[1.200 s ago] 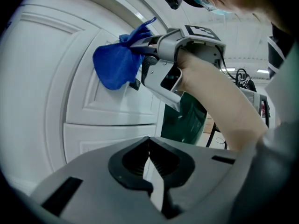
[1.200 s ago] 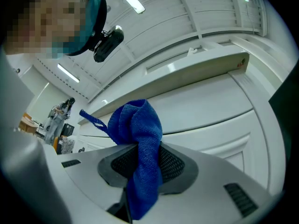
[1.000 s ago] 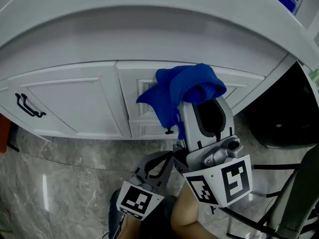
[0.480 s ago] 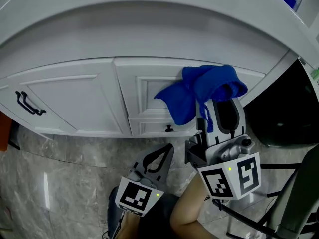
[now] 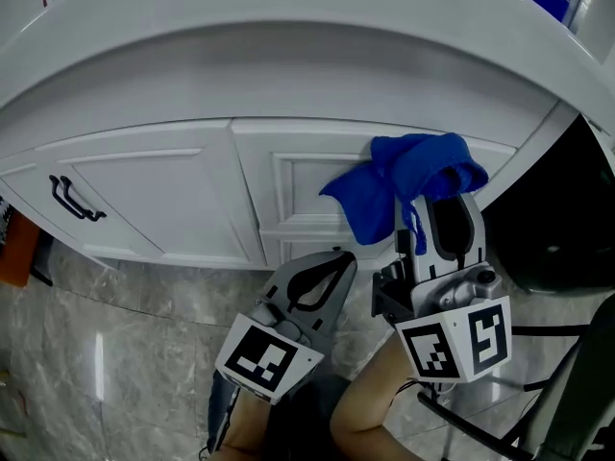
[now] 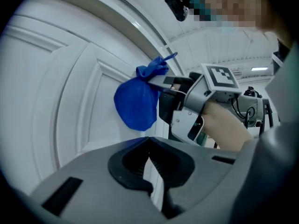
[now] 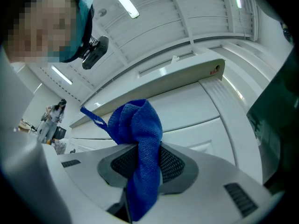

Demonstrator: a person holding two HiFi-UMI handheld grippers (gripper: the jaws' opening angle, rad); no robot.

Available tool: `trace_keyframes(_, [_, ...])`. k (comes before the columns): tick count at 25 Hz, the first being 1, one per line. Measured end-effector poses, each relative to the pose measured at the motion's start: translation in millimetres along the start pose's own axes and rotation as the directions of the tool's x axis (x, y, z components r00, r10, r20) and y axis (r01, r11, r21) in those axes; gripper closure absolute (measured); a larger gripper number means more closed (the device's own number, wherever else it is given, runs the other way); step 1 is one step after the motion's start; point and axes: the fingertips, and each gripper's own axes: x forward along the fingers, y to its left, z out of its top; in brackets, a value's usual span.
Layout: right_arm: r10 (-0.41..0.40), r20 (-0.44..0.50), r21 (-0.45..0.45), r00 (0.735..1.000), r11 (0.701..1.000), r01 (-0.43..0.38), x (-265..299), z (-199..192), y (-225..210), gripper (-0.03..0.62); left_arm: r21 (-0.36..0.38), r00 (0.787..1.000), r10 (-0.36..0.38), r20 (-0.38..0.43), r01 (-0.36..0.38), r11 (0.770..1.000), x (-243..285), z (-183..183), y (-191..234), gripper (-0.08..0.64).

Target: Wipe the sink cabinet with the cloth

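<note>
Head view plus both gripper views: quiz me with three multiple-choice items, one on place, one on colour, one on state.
1. Where is the cloth?
A. in the right claw, at the cabinet front
B. on the floor
C. draped over the black handle

2. What colour is the cloth?
A. red
B. blue
C. white

3. The left claw is:
A. shut on the cloth
B. wide open
C. shut, empty

Answers:
1 A: the right gripper view shows the cloth pinched between the jaws.
2 B: it is blue in every view.
3 C: the left gripper view shows its jaws meeting with nothing between them.
</note>
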Motion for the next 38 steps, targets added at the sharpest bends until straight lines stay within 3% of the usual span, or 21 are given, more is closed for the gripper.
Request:
trace_keyframes(5, [-0.023,0.013,-0.007,1.0,1.0,0.023,-1.7,0.5,-4.5,0.471,0.012,0.996,-0.016,-0.083,0.017,1.0,1.7,-22.9,-6.8,0.555])
trace_keyframes(12, [-0.092,0.007,-0.037,0.996,0.995,0.092,-9.3,1.1,-21.1,0.471,0.014,0.996,-0.062,-0.065,0.063,0.998,4.4,-22.9,-21.9,0.555])
trace_keyframes(19, [-0.151,0.006,-0.053,0.988,0.987,0.151,-16.1,3.6,-36.9,0.471,0.01,0.998,-0.025,-0.061,0.026,1.0,-1.0,-23.9,-13.5,0.555])
trace_keyframes(23, [-0.222,0.019,-0.055,0.975,0.973,0.222,-22.6,5.0,-53.9,0.471,0.011,0.998,-0.025,-0.063,0.026,1.0,-3.8,-24.5,-10.6,0.555])
trace_keyframes(33, [-0.301,0.055,-0.117,0.952,0.945,0.305,-28.3,10.5,-65.7,0.471,0.017,0.998,-0.036,-0.053,0.037,0.999,-5.2,-21.7,-11.3,0.555])
trace_keyframes(38, [-0.386,0.076,-0.128,0.919,0.91,0.393,-38.3,12.2,-83.3,0.471,0.012,0.998,-0.037,-0.051,0.037,0.999,-4.9,-21.9,-10.7,0.555])
